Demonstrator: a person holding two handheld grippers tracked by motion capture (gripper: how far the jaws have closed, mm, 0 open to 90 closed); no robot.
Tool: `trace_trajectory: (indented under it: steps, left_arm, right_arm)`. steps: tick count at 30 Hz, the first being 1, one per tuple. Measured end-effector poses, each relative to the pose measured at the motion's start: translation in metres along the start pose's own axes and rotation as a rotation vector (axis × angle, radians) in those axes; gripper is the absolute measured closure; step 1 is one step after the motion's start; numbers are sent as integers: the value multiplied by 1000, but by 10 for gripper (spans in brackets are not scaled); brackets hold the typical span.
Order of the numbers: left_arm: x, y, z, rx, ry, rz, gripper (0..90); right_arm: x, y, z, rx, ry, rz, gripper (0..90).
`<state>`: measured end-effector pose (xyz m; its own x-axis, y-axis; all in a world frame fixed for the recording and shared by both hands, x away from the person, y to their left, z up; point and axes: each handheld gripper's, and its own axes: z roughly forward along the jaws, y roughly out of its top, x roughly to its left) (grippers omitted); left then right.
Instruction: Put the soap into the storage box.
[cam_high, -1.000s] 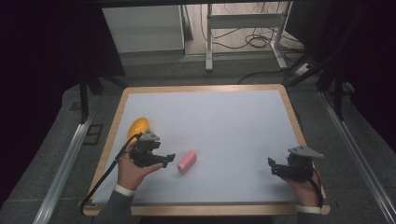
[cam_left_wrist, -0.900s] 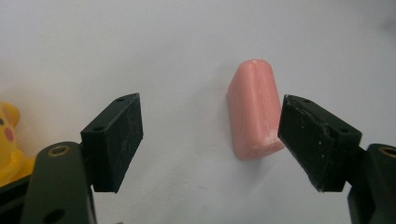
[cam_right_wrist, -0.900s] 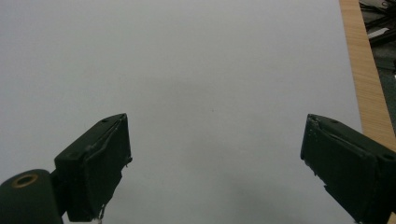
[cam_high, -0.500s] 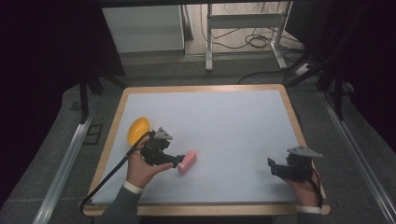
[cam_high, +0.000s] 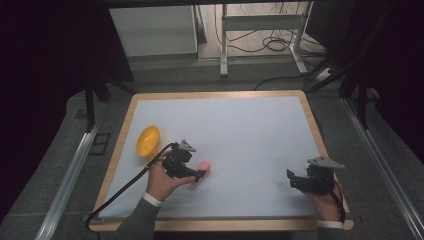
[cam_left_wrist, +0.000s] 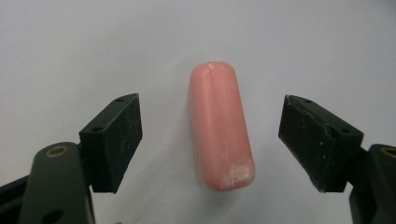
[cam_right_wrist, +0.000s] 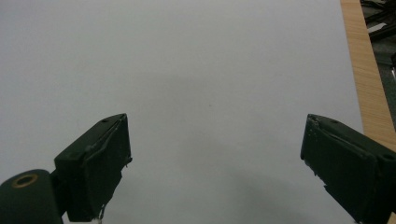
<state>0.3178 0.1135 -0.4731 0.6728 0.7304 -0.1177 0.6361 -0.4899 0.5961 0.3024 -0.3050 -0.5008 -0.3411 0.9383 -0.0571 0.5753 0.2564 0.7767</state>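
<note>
Sausage (cam_left_wrist: 220, 128) – a short pink one, toy-like – lies flat on the white table (cam_high: 250, 130), in the lower left part of the high view, just right of the left gripper (cam_high: 200, 175). In the left gripper view it sits in the middle of the frame between the two jaws, which stand wide apart, one on each side, and neither touches it.

Its long axis runs almost straight up the left gripper view, along the line of the jaws, with a small lean: the near end, which has a whitish scuff, is a bit to the right, and the far end points to the top of the frame. I judge it to be light and rather smooth, perhaps a little soft, so it may slip or roll sideways if pressed off-centre. The best hold, I think, is across the middle of its length, the jaws closing on the two long sides.

The right gripper (cam_high: 292, 180) rests at the lower right of the high view, its jaws also spread wide over bare table. An orange bowl (cam_high: 148, 140) stands near the left edge.
</note>
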Motion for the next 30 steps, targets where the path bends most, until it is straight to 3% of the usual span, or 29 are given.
trace_trajectory:
  steps: [17, 30]
  left_arm:
    - [-6, 6, 30, 95, 16, 2, 273]
    - [-7, 2, 43, 117, 35, -11, 448]
  right_arm:
    - [0, 1, -1, -9, -4, -1, 82]
    - [1, 1, -2, -17, -8, -2, 82]
